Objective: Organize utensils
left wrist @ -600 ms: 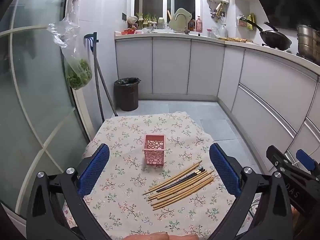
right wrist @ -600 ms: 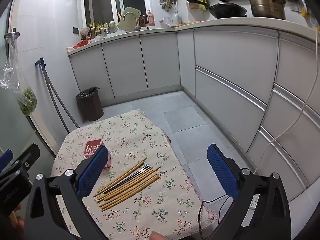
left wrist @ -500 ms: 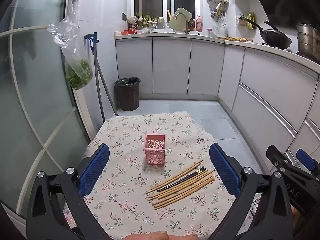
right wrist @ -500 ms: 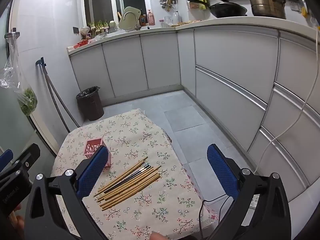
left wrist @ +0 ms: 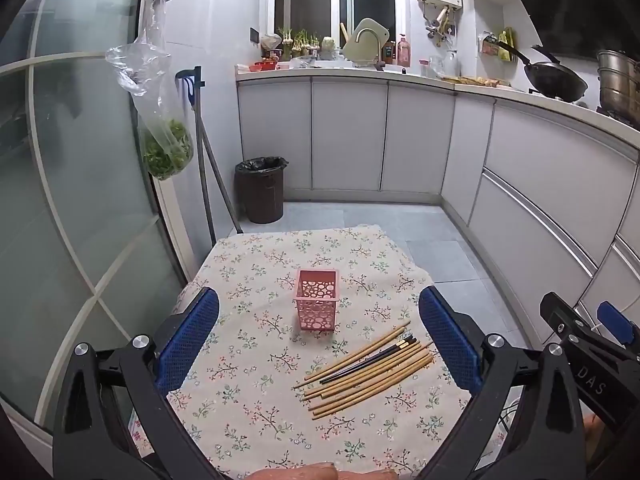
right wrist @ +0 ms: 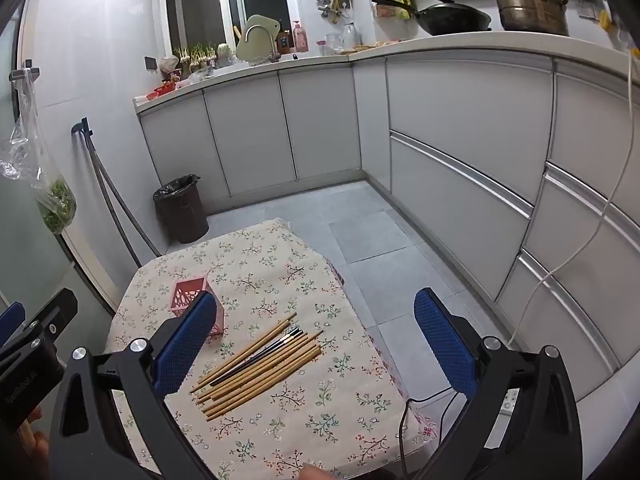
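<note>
A pink perforated utensil holder stands upright and empty on the floral tablecloth. Several bamboo chopsticks and a dark pair lie in a loose diagonal bundle to its right. My left gripper is open and empty, held above the table's near side. In the right wrist view the holder is partly hidden behind my left finger, and the chopsticks lie between the fingers. My right gripper is open and empty above the table.
The small table stands in a kitchen with a black bin beyond it, white cabinets behind and to the right, and a glass door on the left. A cable hangs off the table's right edge.
Both grippers have drifted slightly; the holder and chopsticks sit a touch higher in the left wrist view. Nothing on the table has moved.
</note>
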Demonstrator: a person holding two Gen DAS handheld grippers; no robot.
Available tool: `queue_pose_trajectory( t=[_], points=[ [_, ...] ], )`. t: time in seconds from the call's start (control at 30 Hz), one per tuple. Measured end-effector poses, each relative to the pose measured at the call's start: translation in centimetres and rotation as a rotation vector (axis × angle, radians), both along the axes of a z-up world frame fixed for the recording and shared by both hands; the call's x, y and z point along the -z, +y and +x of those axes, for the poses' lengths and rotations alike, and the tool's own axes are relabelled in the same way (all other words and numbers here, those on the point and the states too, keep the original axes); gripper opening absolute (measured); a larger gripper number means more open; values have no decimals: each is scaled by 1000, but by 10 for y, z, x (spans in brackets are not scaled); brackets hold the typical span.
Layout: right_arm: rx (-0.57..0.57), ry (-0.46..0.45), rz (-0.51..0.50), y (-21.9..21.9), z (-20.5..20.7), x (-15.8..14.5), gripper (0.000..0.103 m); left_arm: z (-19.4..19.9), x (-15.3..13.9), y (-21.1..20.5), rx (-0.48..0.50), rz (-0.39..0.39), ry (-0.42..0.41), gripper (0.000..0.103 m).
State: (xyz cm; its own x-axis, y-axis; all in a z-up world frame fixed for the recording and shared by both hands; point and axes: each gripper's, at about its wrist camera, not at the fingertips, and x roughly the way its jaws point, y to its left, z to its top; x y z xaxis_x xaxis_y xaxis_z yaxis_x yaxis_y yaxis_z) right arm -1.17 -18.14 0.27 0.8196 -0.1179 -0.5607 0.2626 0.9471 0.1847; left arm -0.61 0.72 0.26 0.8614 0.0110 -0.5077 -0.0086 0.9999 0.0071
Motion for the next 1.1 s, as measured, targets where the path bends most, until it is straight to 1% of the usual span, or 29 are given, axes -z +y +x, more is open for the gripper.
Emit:
queue_pose_trajectory(
  t=[1.1],
  points=[
    [-14,17,19,2,-1,2,96,1,1,2,-16,-11,10,96]
  ],
)
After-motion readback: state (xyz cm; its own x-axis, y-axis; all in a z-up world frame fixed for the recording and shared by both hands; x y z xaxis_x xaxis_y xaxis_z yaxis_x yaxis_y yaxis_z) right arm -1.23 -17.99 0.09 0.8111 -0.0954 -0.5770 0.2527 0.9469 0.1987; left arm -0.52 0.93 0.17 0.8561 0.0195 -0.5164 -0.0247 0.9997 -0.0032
